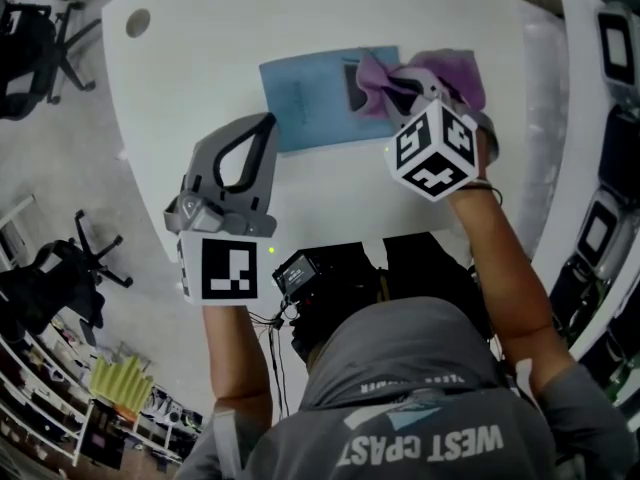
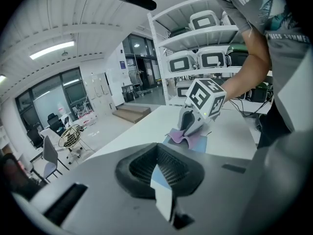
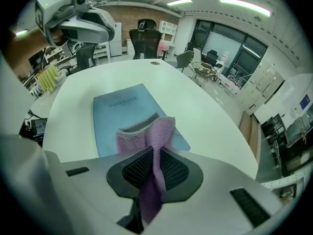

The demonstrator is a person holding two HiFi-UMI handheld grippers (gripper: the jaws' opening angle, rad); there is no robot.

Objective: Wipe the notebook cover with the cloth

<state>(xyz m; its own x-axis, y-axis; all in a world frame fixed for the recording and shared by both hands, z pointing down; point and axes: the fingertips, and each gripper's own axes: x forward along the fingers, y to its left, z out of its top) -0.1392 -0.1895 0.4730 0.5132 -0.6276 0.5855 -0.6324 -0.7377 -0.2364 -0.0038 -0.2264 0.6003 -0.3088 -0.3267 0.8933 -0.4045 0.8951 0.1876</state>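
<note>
A light blue notebook [image 1: 310,103] lies flat on the white table [image 1: 200,58]. A purple cloth [image 1: 440,73] rests bunched on its right part. My right gripper [image 1: 405,93] points steeply down over that part and is shut on the cloth; in the right gripper view a fold of cloth [image 3: 146,133] runs up between the pads of my right gripper [image 3: 155,155], with the notebook [image 3: 122,111] beneath. My left gripper [image 1: 265,123] hovers at the notebook's near left corner. In the left gripper view the left gripper [image 2: 160,177] shows a narrow slit with nothing in it.
The table has a round cable hole [image 1: 138,23] at its far left. Office chairs [image 1: 30,48] stand on the floor to the left. Shelves with stacked devices [image 1: 610,118] line the right side. A stretch of bare tabletop lies left of the notebook.
</note>
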